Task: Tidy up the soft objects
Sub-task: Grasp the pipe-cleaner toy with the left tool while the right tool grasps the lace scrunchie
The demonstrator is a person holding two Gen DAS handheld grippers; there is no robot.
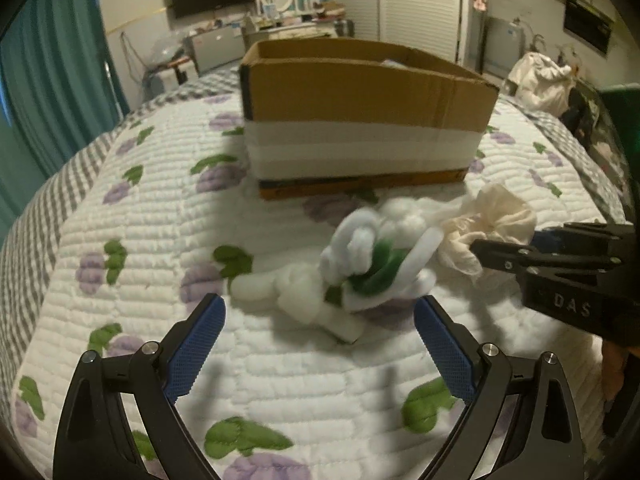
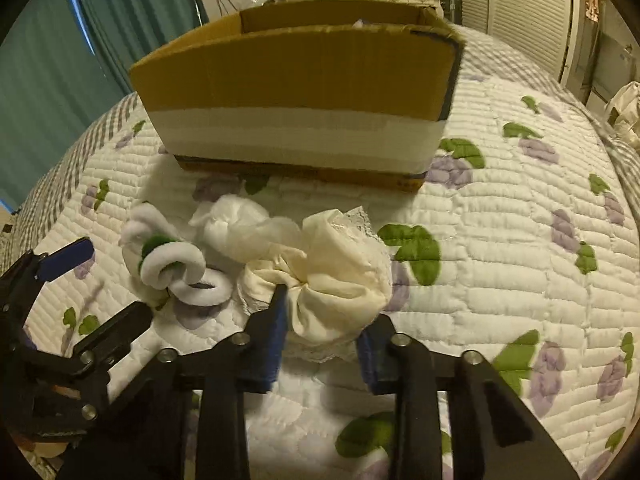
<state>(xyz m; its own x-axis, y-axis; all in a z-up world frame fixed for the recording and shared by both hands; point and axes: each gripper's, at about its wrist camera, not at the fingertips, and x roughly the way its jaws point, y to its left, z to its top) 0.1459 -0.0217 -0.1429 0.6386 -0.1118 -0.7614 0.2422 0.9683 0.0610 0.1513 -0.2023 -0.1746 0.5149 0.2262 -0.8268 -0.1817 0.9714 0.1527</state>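
Observation:
A white and green plush toy (image 1: pixel 360 268) lies on the quilt in front of a cardboard box (image 1: pixel 360 120). My left gripper (image 1: pixel 320 320) is open, its blue pads on either side of the toy's near end, not touching it. A cream lace-trimmed cloth bundle (image 2: pixel 340 272) lies to the right of the toy (image 2: pixel 172 264); it also shows in the left wrist view (image 1: pixel 488 228). My right gripper (image 2: pixel 324 332) is closed on the cream bundle's near side. A white gauzy cloth (image 2: pixel 240 228) lies behind them. The box (image 2: pixel 300 92) is open-topped.
The quilted bedspread (image 1: pixel 140 260) with purple flowers covers the bed. A pile of white fabric (image 1: pixel 540 80) lies at the far right. Teal curtains (image 1: pixel 48 80) hang on the left. A dresser with a TV stands behind the bed.

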